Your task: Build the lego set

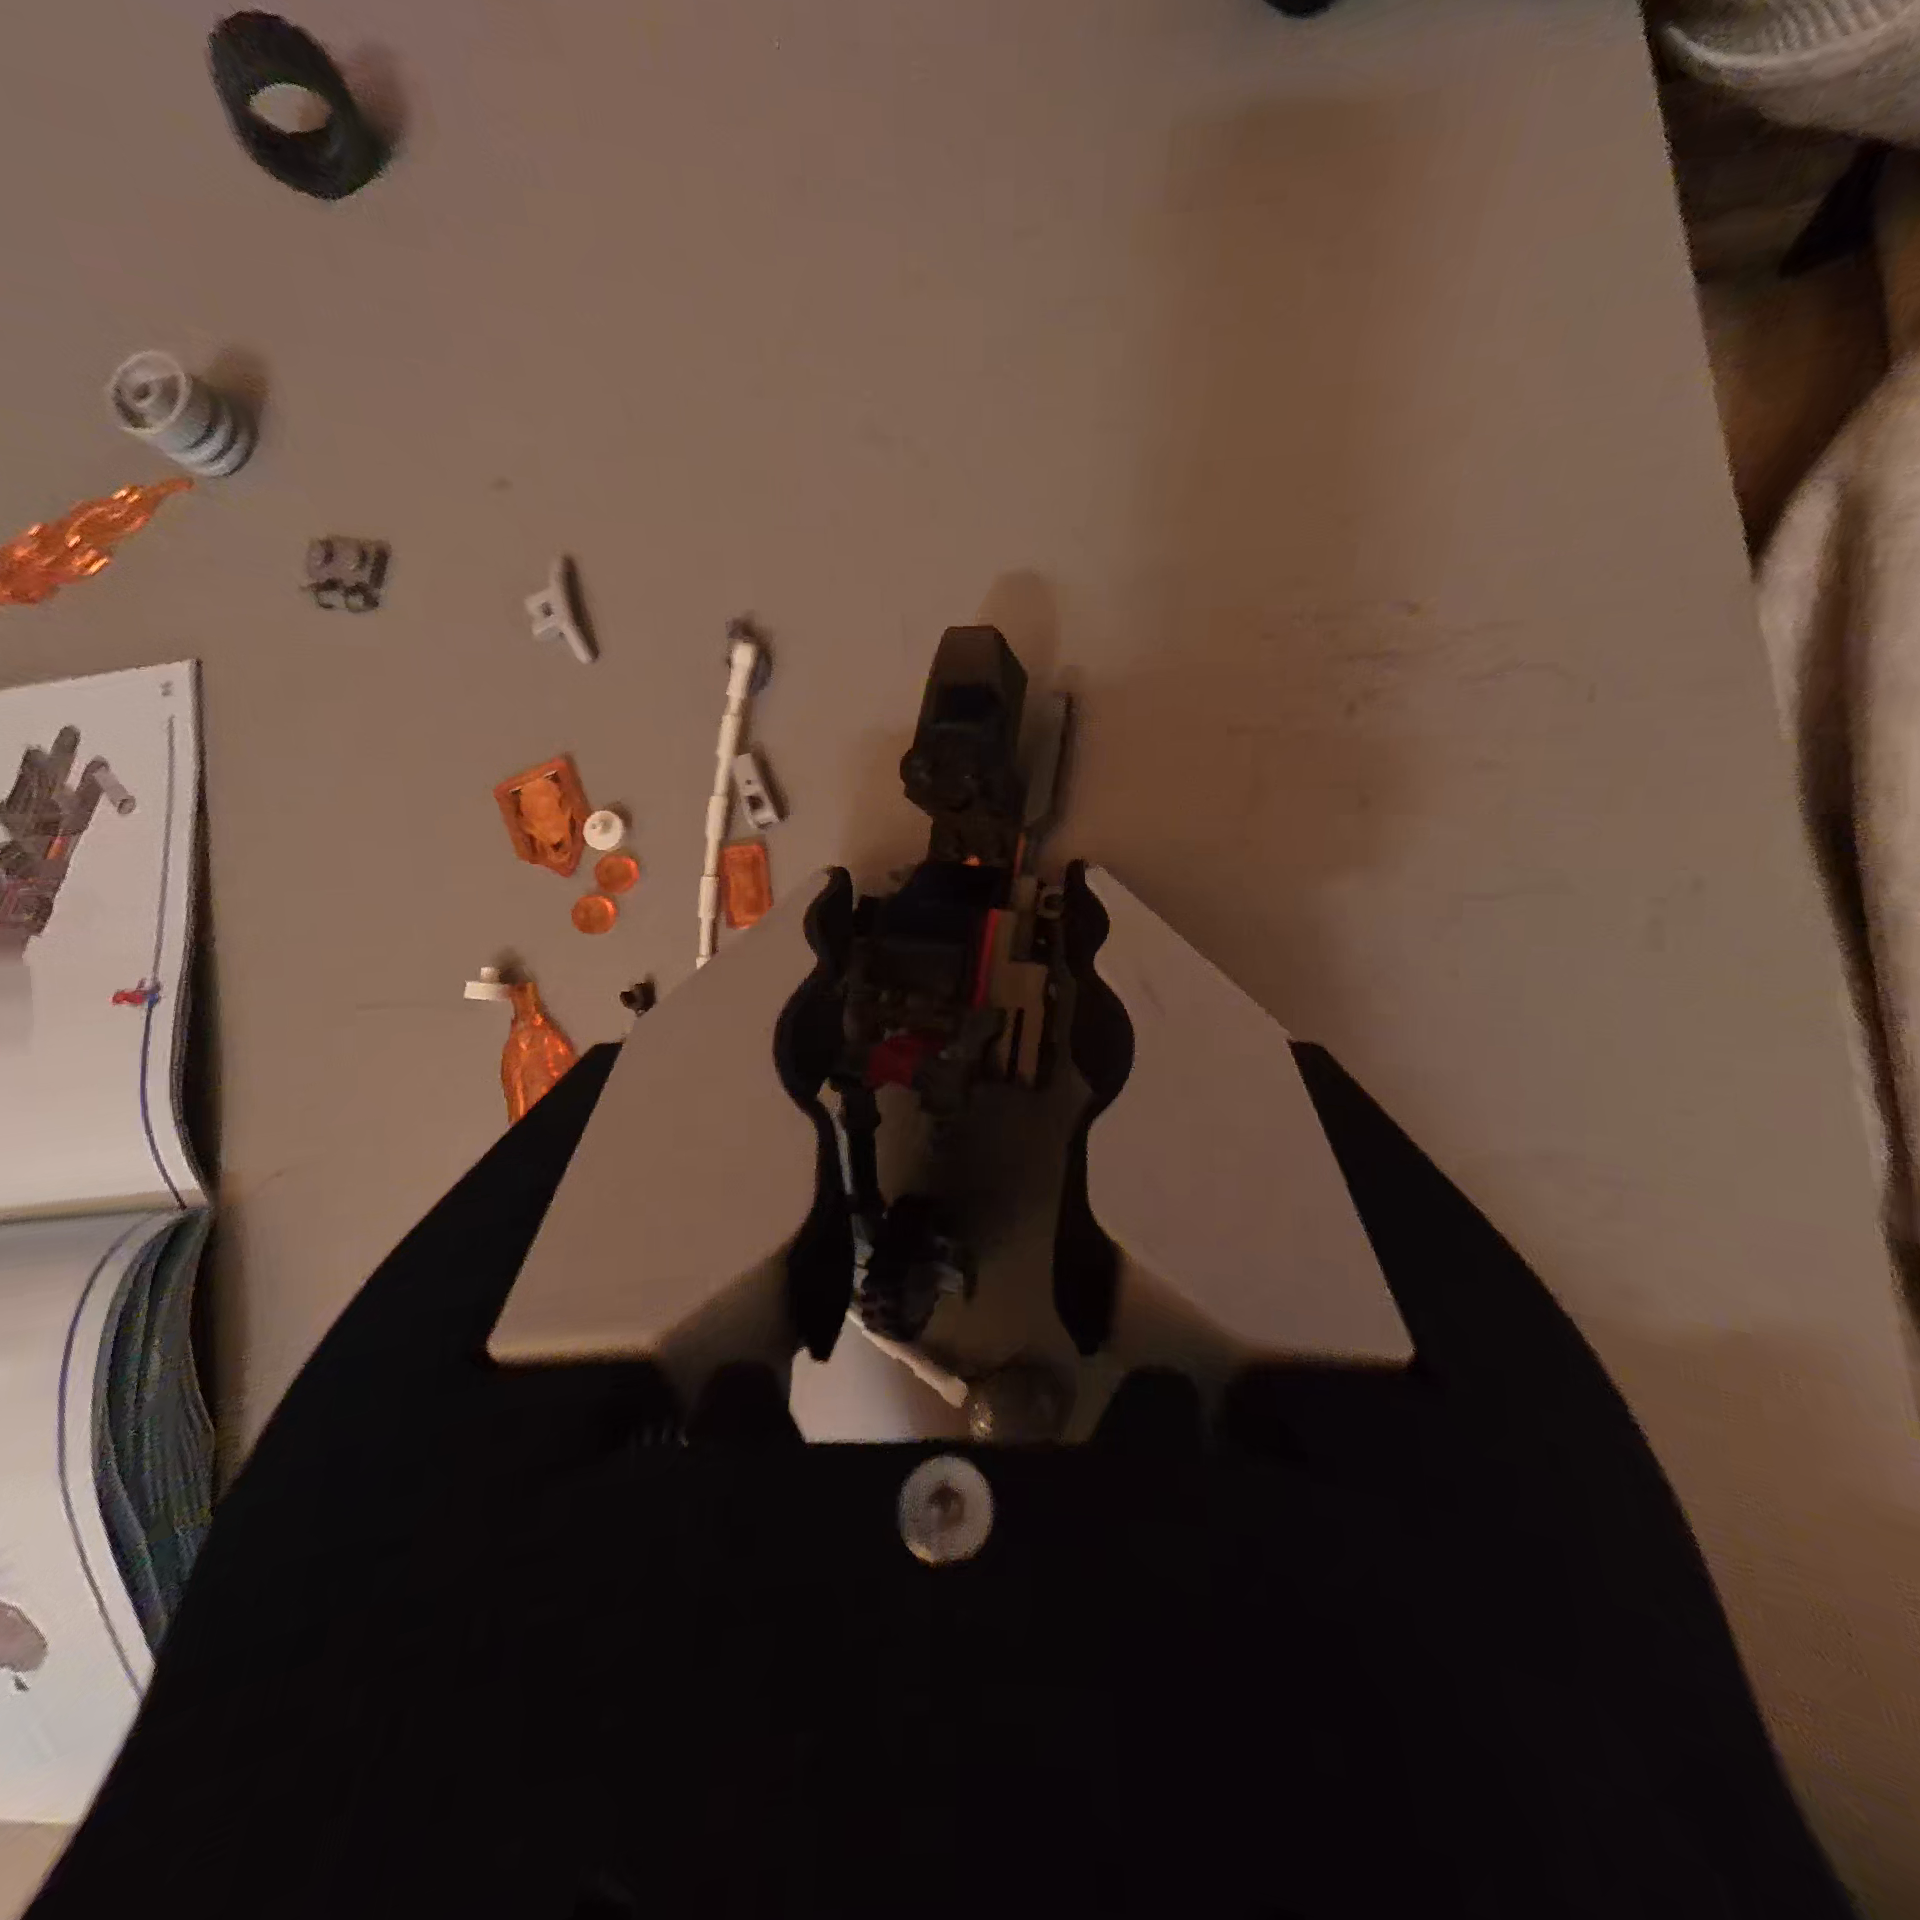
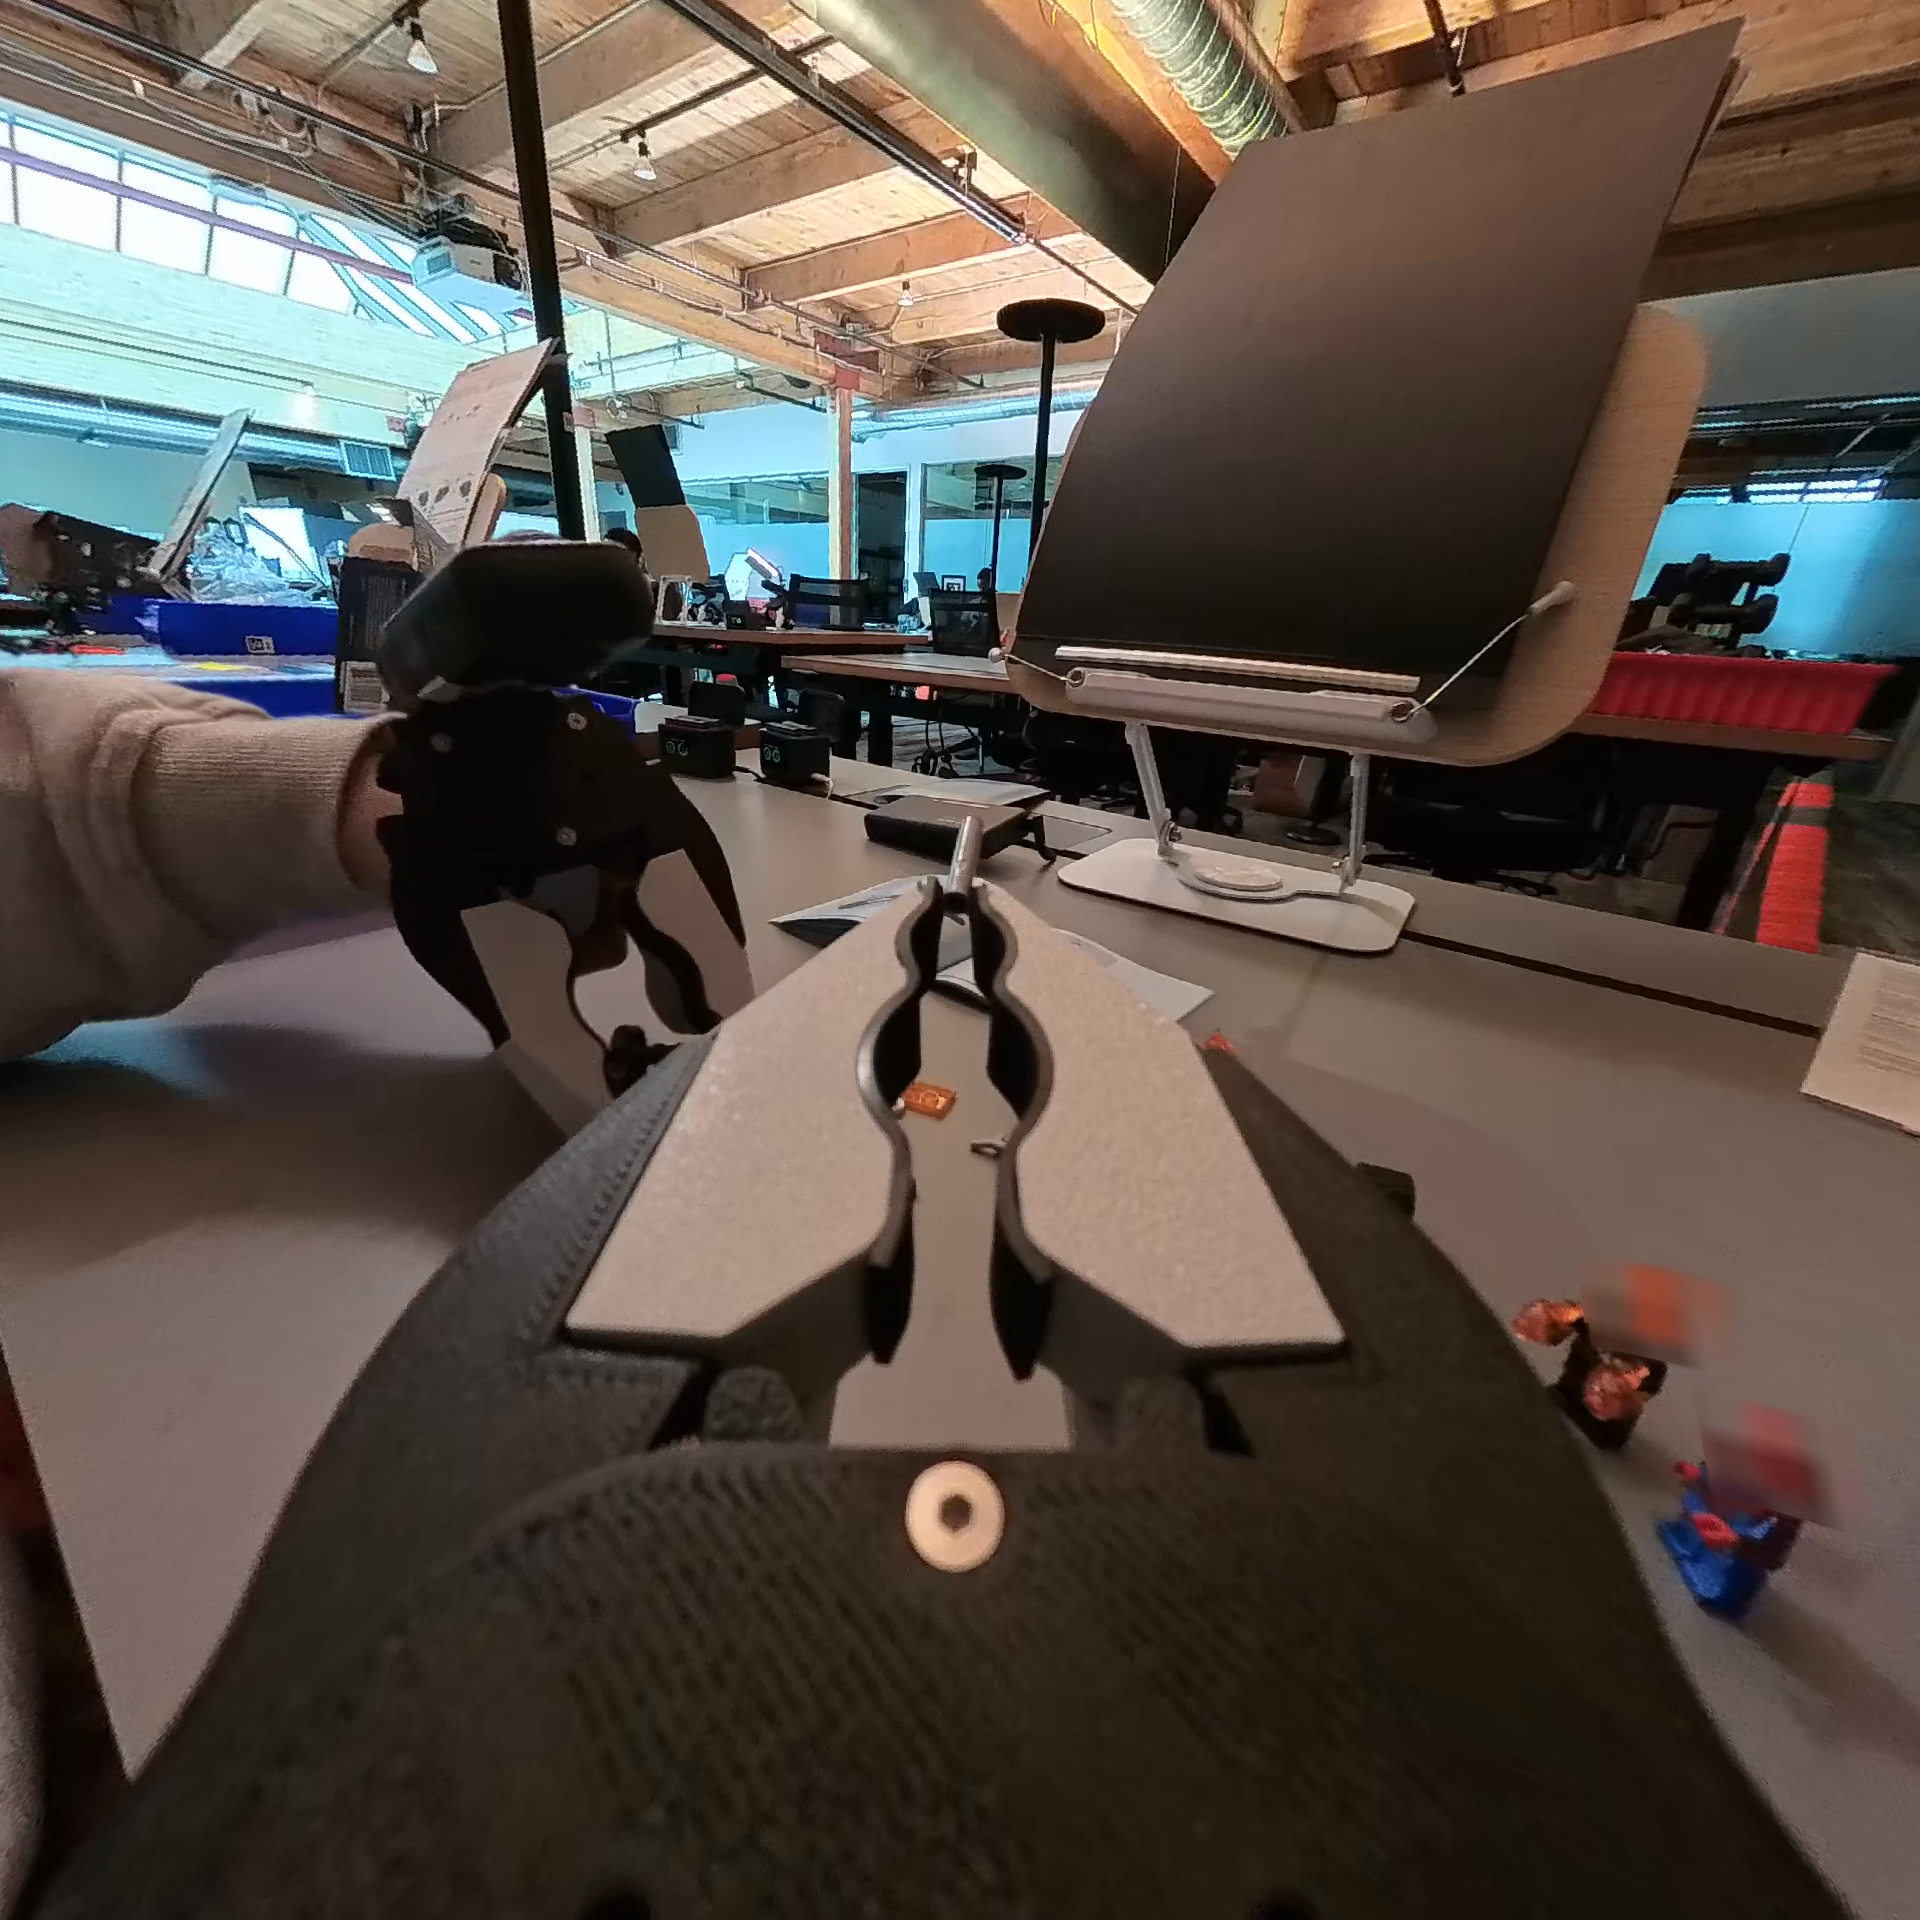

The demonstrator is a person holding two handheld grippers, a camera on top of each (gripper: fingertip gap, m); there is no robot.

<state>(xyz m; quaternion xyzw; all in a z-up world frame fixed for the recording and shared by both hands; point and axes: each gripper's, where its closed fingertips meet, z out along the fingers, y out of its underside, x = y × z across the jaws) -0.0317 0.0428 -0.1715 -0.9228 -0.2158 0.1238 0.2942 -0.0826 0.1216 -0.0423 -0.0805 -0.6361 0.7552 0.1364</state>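
Left gripper pinches a dark lego assembly just above the grey table; right gripper is pressed onto a thin grey pin, probably a lego axle. Beyond lie orange pieces, then the instruction booklet

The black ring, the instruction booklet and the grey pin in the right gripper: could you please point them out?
black ring [image 1: 301, 104], left wrist view, on its dark rim.
instruction booklet [image 1: 94, 935], left wrist view, on the open page.
grey pin [image 2: 964, 854], right wrist view, on its shaft above the fingertips.
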